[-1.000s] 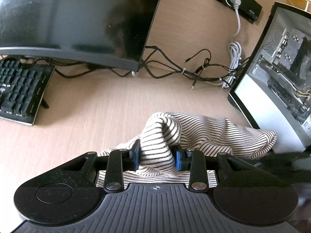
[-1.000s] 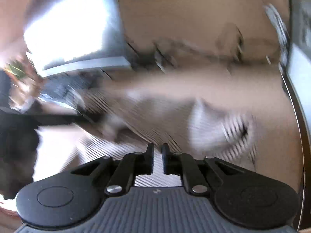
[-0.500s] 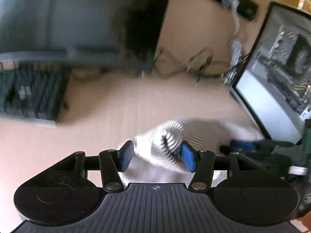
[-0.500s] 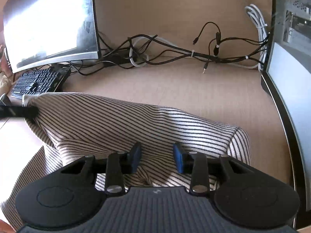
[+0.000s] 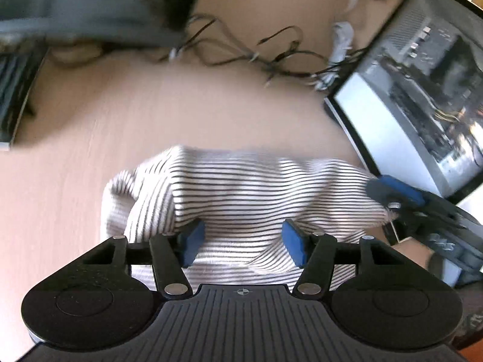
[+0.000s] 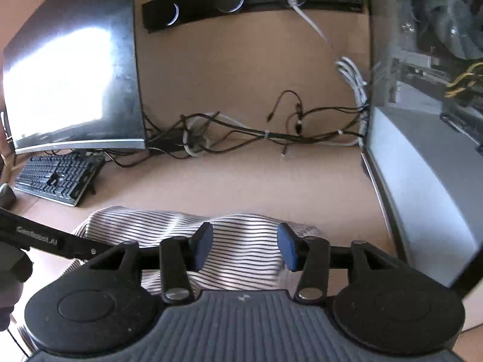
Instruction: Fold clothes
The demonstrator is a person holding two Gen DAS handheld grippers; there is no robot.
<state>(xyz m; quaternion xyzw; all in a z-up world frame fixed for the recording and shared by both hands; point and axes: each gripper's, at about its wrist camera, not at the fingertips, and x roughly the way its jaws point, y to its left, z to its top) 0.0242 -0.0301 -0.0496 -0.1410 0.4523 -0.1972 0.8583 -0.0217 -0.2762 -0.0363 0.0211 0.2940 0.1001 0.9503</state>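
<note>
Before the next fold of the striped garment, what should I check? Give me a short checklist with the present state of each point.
1. Left gripper released: ok, jaws have just been opening, pads clear of the striped garment.
2. Right gripper released: ok, jaws have just been opening, fabric lies below, not pinched.
3. Garment resting on the desk: ok.
4. Fold neat and flat: not ok, the top is humped and wrinkled.
5. Cables clear of the garment: ok, they lie apart, behind it.
6. Edges aligned: cannot tell, near edge hidden by the grippers.
</note>
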